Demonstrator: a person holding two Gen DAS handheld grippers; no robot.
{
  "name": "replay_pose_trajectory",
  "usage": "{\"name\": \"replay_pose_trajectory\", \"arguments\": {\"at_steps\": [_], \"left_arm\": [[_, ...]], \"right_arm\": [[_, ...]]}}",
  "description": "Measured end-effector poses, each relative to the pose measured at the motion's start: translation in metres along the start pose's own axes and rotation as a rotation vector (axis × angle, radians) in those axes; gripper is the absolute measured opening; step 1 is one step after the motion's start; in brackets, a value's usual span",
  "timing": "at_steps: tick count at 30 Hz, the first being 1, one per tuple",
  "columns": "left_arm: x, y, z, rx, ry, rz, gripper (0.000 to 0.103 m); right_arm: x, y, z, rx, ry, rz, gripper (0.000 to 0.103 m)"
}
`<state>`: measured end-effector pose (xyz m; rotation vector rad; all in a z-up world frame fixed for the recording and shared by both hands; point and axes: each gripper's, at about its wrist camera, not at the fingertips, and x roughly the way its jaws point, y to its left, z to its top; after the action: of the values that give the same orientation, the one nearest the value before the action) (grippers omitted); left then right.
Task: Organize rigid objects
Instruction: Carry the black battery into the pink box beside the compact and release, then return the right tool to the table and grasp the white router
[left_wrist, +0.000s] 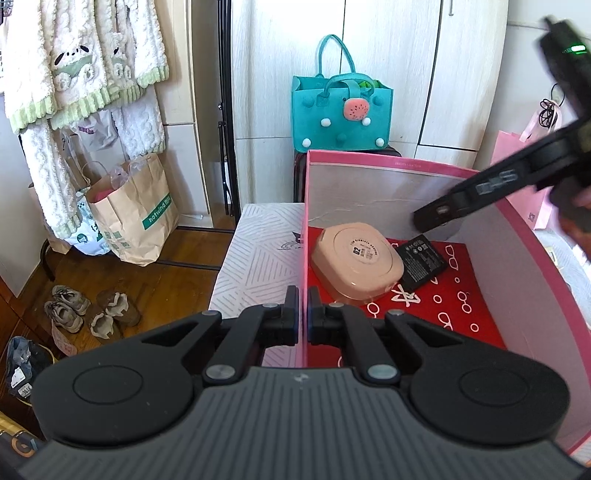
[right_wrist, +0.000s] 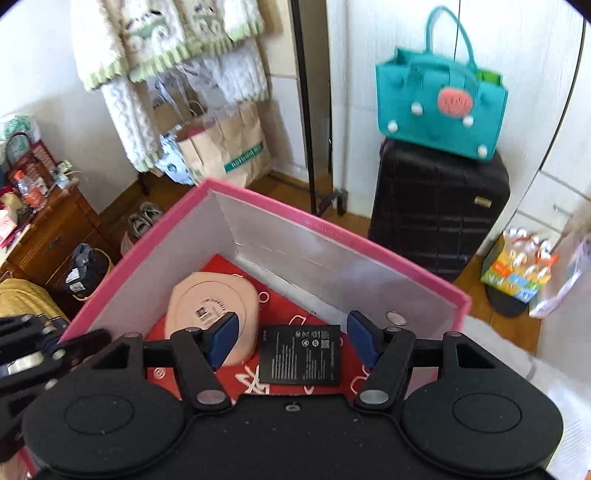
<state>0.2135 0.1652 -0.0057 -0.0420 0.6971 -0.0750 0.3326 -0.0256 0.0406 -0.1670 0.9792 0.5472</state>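
Left claw (left_wrist: 303, 314) pinches the pink box wall (left_wrist: 305, 221); right claw (right_wrist: 291, 338) gapes empty above the battery (right_wrist: 300, 354).

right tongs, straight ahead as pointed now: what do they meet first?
Probably the black battery lying on the red floor of the pink box; it sits centred between the open right tongs. Depth is unclear.

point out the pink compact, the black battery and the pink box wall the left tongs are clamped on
pink compact (left_wrist: 356, 256): left wrist view, middle of its round labelled face.
black battery (right_wrist: 300, 354): right wrist view, middle of its printed face.
pink box wall (left_wrist: 305, 221): left wrist view, top edge ahead of the left tongs (left_wrist: 303, 317).
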Motion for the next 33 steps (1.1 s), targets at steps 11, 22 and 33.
{"name": "replay_pose_trajectory", "arguments": {"at_steps": [11, 22, 33], "left_arm": [[0.001, 0.000, 0.002, -0.002, 0.002, 0.003, 0.005], [-0.001, 0.002, -0.002, -0.003, -0.018, -0.005, 0.005], [-0.002, 0.000, -0.002, -0.006, -0.023, 0.003, 0.005]], "right_arm": [[-0.120, -0.037, -0.071, 0.085, -0.145, 0.104, 0.070], [-0.130, -0.091, -0.183, 0.137, -0.122, -0.096, 0.070], [-0.099, -0.127, -0.240, 0.014, -0.124, -0.099, 0.069]]}}
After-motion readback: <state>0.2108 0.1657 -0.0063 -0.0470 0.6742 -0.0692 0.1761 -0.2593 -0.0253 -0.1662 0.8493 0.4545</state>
